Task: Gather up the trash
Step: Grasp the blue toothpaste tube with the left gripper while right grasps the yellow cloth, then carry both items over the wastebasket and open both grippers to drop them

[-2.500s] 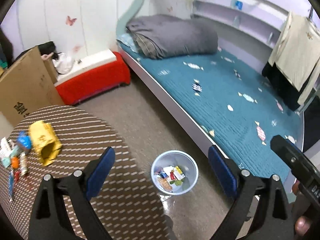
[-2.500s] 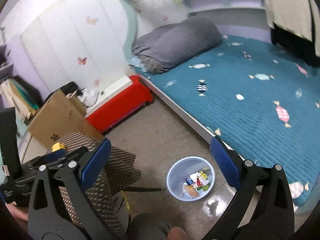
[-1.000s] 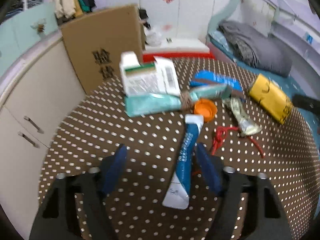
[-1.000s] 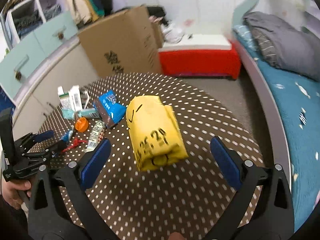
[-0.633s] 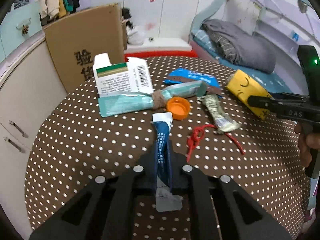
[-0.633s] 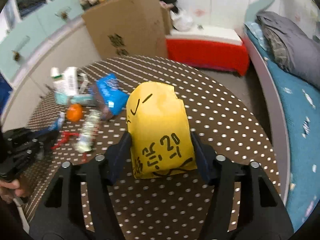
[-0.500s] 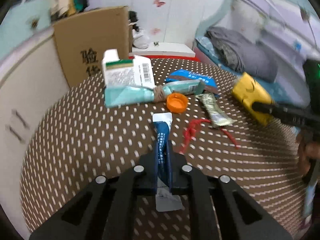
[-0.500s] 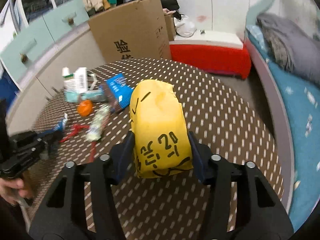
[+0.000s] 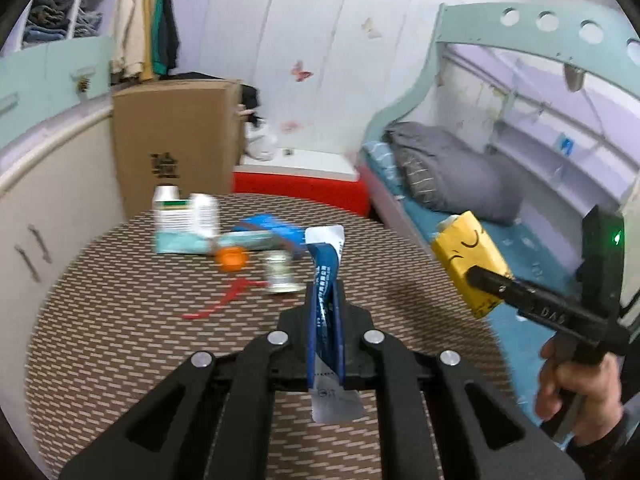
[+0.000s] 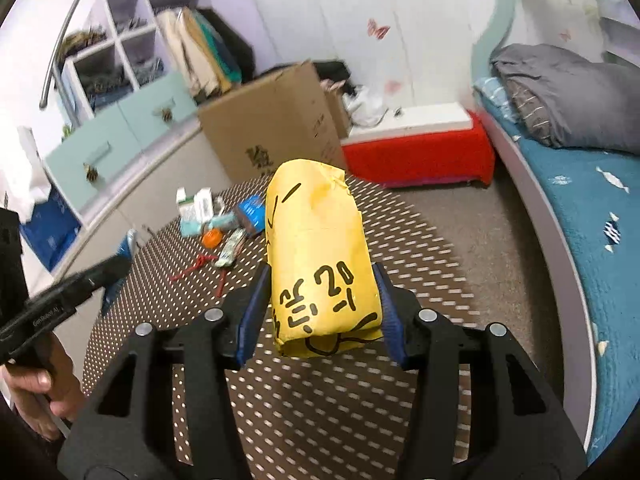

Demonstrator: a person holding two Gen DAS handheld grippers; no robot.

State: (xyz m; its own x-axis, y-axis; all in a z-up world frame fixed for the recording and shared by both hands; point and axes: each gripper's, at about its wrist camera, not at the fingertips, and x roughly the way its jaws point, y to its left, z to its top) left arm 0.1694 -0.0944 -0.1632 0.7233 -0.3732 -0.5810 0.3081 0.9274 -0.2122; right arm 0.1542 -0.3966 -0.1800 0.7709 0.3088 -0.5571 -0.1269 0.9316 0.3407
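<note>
Dotted round table, right claw clenching yellow packet (black scrawl), left claw gripping blue-white sachet.

The yellow package bears a handwritten "20". "GenRobot AI" is printed on the left gripper's black arm.

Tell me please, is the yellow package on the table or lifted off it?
Lifted: the right claw grips the yellow package clear above the dotted table.
</note>
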